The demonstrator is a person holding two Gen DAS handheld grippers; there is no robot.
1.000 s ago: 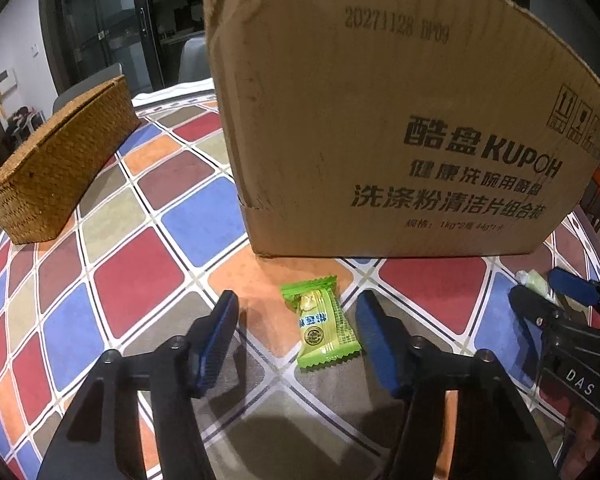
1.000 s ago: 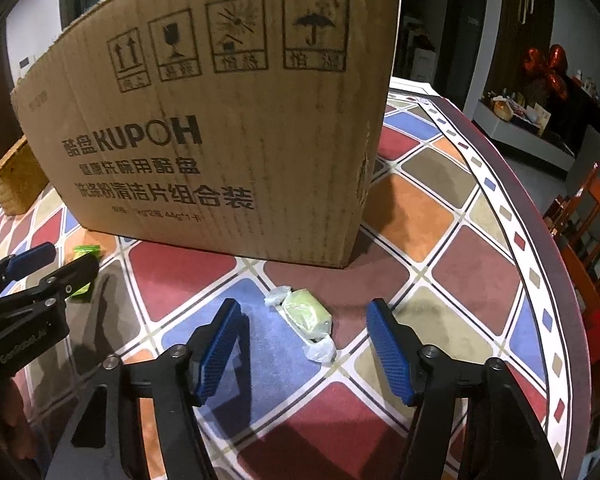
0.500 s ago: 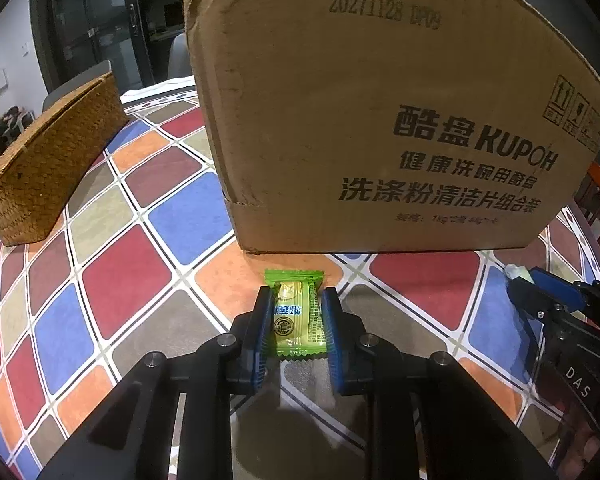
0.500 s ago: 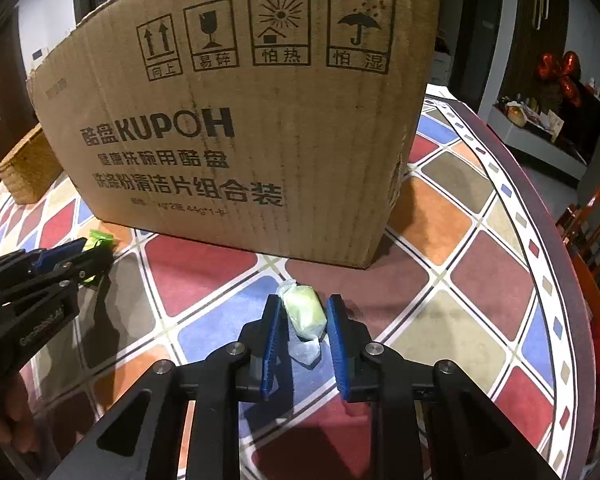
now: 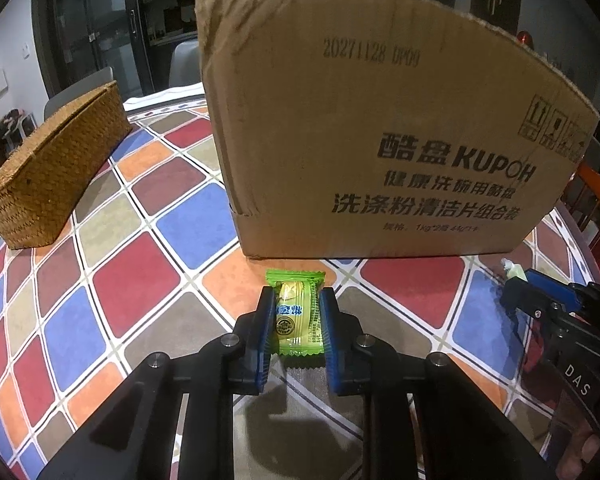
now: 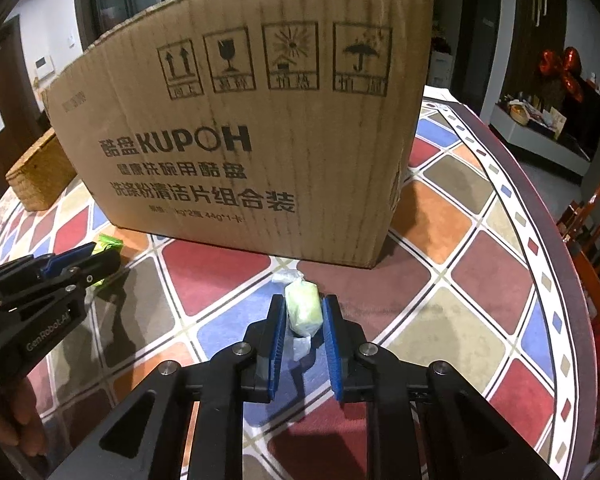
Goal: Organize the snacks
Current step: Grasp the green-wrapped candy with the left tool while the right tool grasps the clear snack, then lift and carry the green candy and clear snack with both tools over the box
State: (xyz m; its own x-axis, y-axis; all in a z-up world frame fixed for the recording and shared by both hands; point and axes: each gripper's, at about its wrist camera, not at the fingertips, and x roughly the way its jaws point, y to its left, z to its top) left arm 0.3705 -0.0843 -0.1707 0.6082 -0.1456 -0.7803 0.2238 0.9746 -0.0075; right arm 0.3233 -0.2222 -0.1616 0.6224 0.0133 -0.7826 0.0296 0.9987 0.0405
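My left gripper (image 5: 296, 300) is shut on a green wrapped snack packet (image 5: 296, 312) and holds it just above the table, in front of the tall cardboard box (image 5: 380, 132). My right gripper (image 6: 303, 308) is shut on a pale green candy in clear wrap (image 6: 303, 310), also lifted a little in front of the box (image 6: 252, 132). The left gripper with its packet shows at the left of the right wrist view (image 6: 100, 260). The right gripper shows at the right of the left wrist view (image 5: 518, 284).
A woven basket (image 5: 52, 176) stands at the left of the table, also small in the right wrist view (image 6: 40, 176). The round table has a colourful checked cloth (image 5: 132, 276). Its edge (image 6: 580, 280) curves at the right, with wooden chairs (image 6: 596, 236) beyond.
Both grippers closed from open onto their snacks a second ago. Since then both have lifted slightly and pulled back from the box.
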